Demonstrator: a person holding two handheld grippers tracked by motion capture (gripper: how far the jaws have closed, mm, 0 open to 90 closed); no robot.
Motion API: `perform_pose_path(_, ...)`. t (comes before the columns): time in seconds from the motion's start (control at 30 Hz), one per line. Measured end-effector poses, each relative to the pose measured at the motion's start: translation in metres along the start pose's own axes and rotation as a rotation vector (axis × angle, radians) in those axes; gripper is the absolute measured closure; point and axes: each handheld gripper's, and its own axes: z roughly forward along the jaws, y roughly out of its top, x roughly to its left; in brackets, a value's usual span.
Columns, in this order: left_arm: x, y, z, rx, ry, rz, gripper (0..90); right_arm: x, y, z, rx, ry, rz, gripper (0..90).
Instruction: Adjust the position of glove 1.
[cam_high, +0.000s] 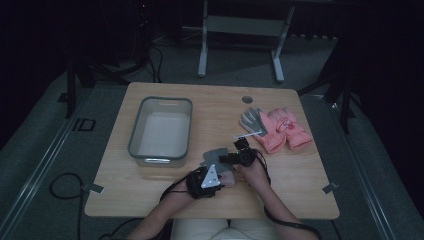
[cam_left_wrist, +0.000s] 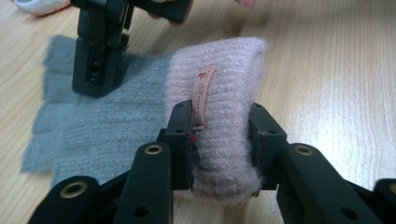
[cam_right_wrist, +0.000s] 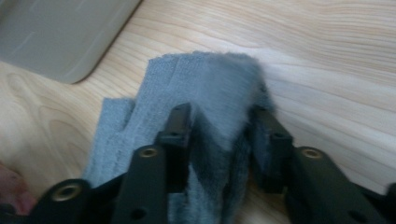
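Dim room, wood table (cam_high: 150, 195): left gripper (cam_left_wrist: 222, 140) jaws clamp glove (cam_left_wrist: 140, 116) cuff, right gripper (cam_right_wrist: 222, 140) jaws pinch fingers.

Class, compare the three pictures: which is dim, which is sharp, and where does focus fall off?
High view: dim, room beyond the wooden table nearly black. Left gripper view: bright, pink ribbed knit cuff sharp, near claw arms soft. Right gripper view: bright, grey fleece glove and grey plastic bin blurred.

My two black grippers, seen close

My left gripper (cam_left_wrist: 223, 140) has blocky black jaws with brass-ringed holes and a grey three-cornered plate on top; my right gripper (cam_right_wrist: 223, 140) matches, and black cables trail from both.
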Motion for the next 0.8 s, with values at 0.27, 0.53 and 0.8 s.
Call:
perform_pose_path(0.27,0.008,0.0,-0.007,0.0,-0.008,-0.059,69.9,0.011,0.007,-0.008,-0.045,0.026,-0.019,73.9)
perform_pose_path(0.53,0.011,0.014,-0.016,0.011,-0.019,-0.027,70.9,0.015,0.009,-0.025,-0.085,0.041,-0.035,73.9)
perform_pose_path(0.8,0.022,0.03,-0.033,-0.006,-0.032,-0.012,70.8,0.021,0.019,-0.044,-0.137,0.047,-0.041,73.9)
